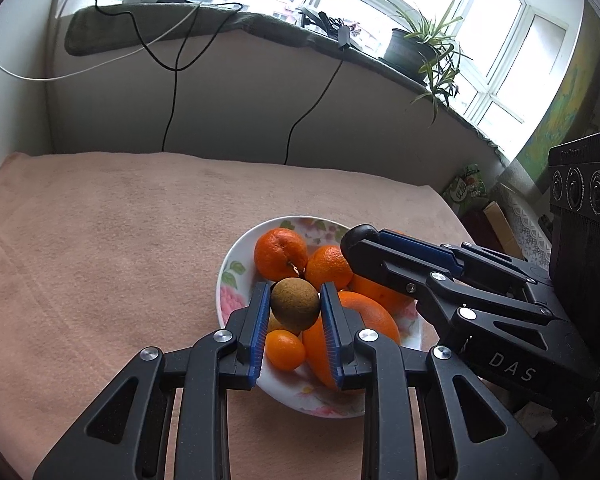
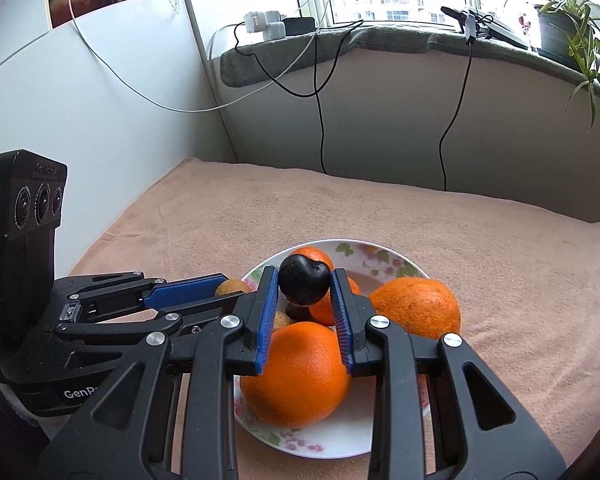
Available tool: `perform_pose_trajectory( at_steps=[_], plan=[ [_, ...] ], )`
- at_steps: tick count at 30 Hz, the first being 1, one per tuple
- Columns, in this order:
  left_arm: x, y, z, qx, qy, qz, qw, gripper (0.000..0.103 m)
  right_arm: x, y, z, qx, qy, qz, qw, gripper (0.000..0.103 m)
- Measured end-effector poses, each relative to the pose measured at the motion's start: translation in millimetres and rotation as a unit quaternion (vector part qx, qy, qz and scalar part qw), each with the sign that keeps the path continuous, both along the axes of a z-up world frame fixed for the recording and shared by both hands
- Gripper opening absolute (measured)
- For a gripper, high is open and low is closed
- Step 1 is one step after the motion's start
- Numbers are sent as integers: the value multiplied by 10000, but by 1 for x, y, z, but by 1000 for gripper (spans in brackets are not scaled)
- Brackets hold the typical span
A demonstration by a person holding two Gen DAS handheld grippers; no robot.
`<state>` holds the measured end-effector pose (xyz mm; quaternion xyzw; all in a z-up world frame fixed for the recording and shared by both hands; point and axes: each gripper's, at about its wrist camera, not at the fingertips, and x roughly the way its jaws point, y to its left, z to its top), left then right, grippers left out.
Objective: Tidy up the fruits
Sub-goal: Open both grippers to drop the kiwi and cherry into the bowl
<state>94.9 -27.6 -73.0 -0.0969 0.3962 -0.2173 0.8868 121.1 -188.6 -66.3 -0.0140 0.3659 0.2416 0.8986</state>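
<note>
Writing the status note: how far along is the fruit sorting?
Done: the floral plate already holds big oranges, tangerines and a small kumquat-like fruit. In hand: the left gripper is shut on a round brown fruit, the right gripper on a dark heart-shaped fruit, both above the plate. Left: releasing both; no loose fruit shows on the pink cloth.

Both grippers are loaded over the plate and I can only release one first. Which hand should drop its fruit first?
Probably the right gripper: its dark fruit hangs over the middle of the plate, while the left gripper holds its brown fruit nearer the rim.
</note>
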Motion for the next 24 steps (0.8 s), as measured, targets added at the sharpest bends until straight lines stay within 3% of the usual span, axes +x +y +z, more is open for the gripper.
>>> perform_pose_trajectory(
  at_steps=[10, 12, 16, 22, 24],
  plan=[
    [-1, -2, 3, 37, -31, -1, 10000, 28, 1, -9, -1, 39, 34, -73, 10000, 28],
    [-1, -2, 3, 21, -35, 10, 10000, 35, 1, -10, 0, 26, 22, -90, 10000, 29],
    [-2, -1, 5, -2, -53, 53, 10000, 37, 0, -16, 3, 87, -45, -172, 9998, 46],
    [-7, -2, 7, 52, -124, 61, 9999, 43, -4, -23, 9, 146, -113, -230, 9996, 47],
    [-10, -3, 9, 76, -161, 70, 9998, 43, -7, -25, 11, 154, -136, -269, 9994, 51]
  ],
)
